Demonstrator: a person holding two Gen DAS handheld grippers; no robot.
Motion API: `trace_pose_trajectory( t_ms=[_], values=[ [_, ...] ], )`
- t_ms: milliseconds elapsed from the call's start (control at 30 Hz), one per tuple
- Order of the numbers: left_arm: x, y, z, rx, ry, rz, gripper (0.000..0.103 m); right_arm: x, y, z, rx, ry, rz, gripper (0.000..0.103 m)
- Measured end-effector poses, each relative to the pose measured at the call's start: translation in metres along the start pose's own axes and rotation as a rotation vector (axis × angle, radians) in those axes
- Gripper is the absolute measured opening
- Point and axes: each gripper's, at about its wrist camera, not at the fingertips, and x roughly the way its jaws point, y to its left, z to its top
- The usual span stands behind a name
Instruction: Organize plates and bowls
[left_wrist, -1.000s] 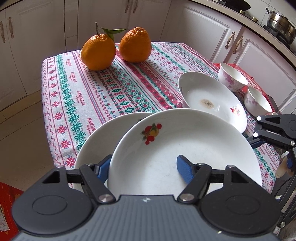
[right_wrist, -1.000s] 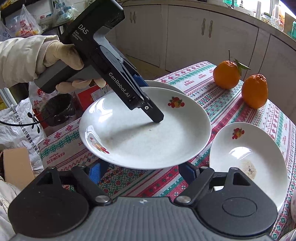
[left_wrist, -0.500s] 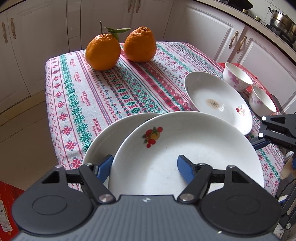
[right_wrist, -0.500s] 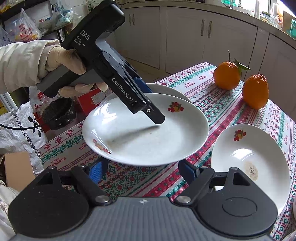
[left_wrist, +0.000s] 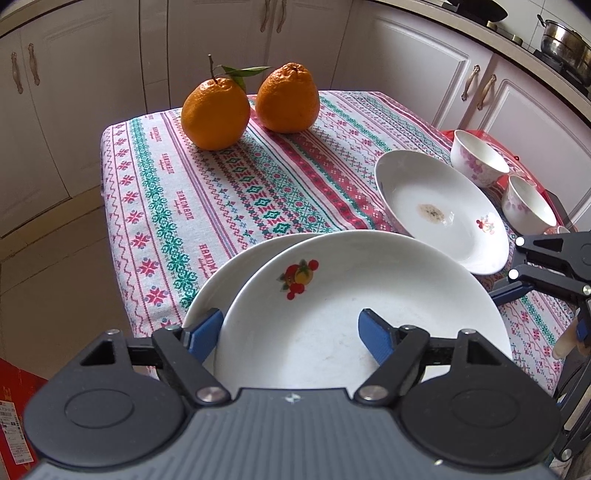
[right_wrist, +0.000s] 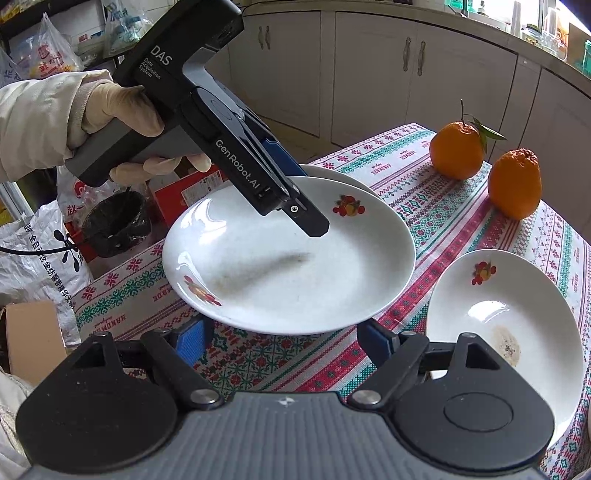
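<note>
My left gripper (left_wrist: 291, 328) is shut on the near rim of a white plate with a fruit print (left_wrist: 354, 302), one finger over the rim and one under. It holds this plate (right_wrist: 291, 254) a little above a second white plate (left_wrist: 236, 273) lying at the table's near edge. A third plate with a brown stain (left_wrist: 439, 210) lies to the right on the patterned tablecloth (left_wrist: 207, 192). Two small floral bowls (left_wrist: 480, 158) stand beyond it. My right gripper (right_wrist: 284, 339) is open and empty, low in front of the held plate.
Two oranges (left_wrist: 251, 103) sit at the far end of the table. White kitchen cabinets (left_wrist: 406, 55) surround the table. Plastic bags and a cardboard box (right_wrist: 33, 339) lie on the floor by the table's left side in the right wrist view.
The left gripper has carried the held plate slightly up and forward over the lower plate. The right gripper has stayed open and nearly still.
</note>
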Motion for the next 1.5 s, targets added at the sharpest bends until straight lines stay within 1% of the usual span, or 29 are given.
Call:
trace_pose_trajectory(
  t_ms=[133,267,433,533,600,700,800,900,1000,1167,1267,1333,1400,1500],
  values=[
    [-0.002,0.0,0.002,0.002,-0.004,0.01,0.082,0.0,0.0,0.0,0.009,-0.008,0.003,0.094],
    [-0.002,0.001,0.001,-0.005,-0.005,0.01,0.082,-0.002,0.0,-0.001,0.015,-0.019,0.008,0.096],
    [-0.005,-0.007,0.002,0.031,-0.013,0.05,0.085,-0.006,0.004,-0.004,0.011,-0.029,-0.002,0.099],
    [-0.008,-0.009,0.002,0.044,-0.019,0.058,0.089,-0.006,0.005,-0.006,0.002,-0.035,-0.012,0.099],
    [-0.009,-0.011,0.002,0.047,-0.024,0.068,0.089,-0.006,0.005,-0.005,0.007,-0.036,-0.011,0.099],
    [-0.012,-0.014,0.002,0.052,-0.035,0.047,0.089,-0.006,0.006,-0.006,0.009,-0.041,-0.013,0.099],
    [-0.009,-0.018,0.001,0.065,-0.03,0.061,0.089,-0.01,0.007,-0.009,0.022,-0.049,-0.017,0.1],
    [-0.013,-0.024,0.0,0.069,-0.056,0.061,0.089,-0.017,0.005,-0.015,0.053,-0.058,-0.039,0.101],
    [-0.023,-0.033,0.0,0.086,-0.104,0.079,0.089,-0.026,0.003,-0.023,0.082,-0.078,-0.102,0.103],
    [-0.037,-0.056,-0.003,0.113,-0.176,0.105,0.093,-0.037,-0.007,-0.042,0.13,-0.092,-0.28,0.103],
    [-0.042,-0.072,-0.005,0.131,-0.197,0.107,0.095,-0.041,-0.014,-0.055,0.169,-0.088,-0.39,0.103],
    [-0.044,-0.083,-0.008,0.149,-0.212,0.11,0.096,-0.044,-0.019,-0.066,0.191,-0.089,-0.445,0.103],
    [-0.046,-0.093,-0.01,0.166,-0.22,0.11,0.098,-0.045,-0.025,-0.076,0.227,-0.077,-0.481,0.103],
    [-0.046,-0.104,-0.01,0.182,-0.219,0.1,0.098,-0.043,-0.037,-0.09,0.283,-0.06,-0.488,0.103]
  ],
)
